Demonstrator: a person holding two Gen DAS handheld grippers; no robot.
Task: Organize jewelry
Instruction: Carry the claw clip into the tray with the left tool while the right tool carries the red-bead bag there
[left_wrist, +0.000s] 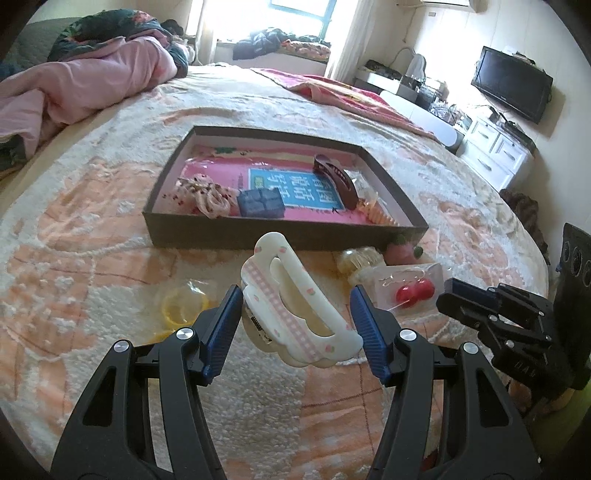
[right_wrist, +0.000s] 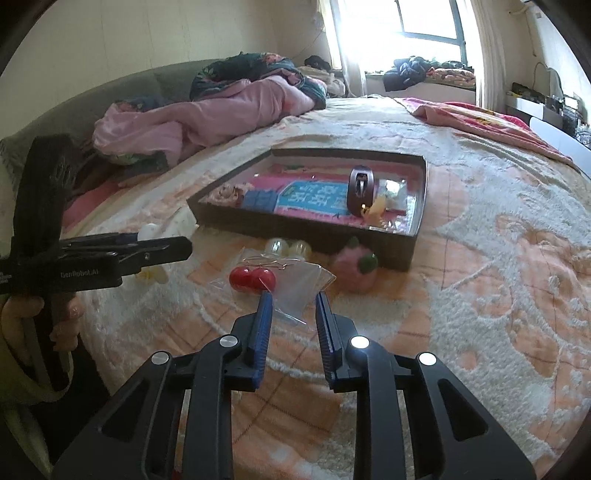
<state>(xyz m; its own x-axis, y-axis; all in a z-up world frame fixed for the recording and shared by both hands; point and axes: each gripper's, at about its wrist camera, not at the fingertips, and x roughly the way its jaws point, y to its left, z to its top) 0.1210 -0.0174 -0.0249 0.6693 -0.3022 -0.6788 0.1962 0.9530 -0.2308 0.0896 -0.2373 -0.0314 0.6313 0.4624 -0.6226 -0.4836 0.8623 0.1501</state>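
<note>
My left gripper (left_wrist: 295, 295) is shut on a white hair claw (left_wrist: 295, 314) with pink check trim and holds it above the bed, in front of the dark shallow box (left_wrist: 280, 236). In the box lie a brown claw (left_wrist: 334, 179), a blue square piece (left_wrist: 260, 201) and a floral scrunchie (left_wrist: 207, 192). My right gripper (right_wrist: 293, 295) stands narrow around the near corner of a clear bag with red cherry earrings (right_wrist: 253, 278). The plastic spans the gap and touches both pads. The left gripper (right_wrist: 184, 247) shows side-on at the left of the right wrist view.
Loose on the blanket before the box (right_wrist: 295, 230) are a pink strawberry piece (right_wrist: 354, 271), a clear yellowish claw (left_wrist: 356, 262) and yellow rings in a bag (left_wrist: 184, 302). A pink quilt (left_wrist: 74, 85) is heaped far left. A TV (left_wrist: 513, 86) and drawers stand beyond the bed's right edge.
</note>
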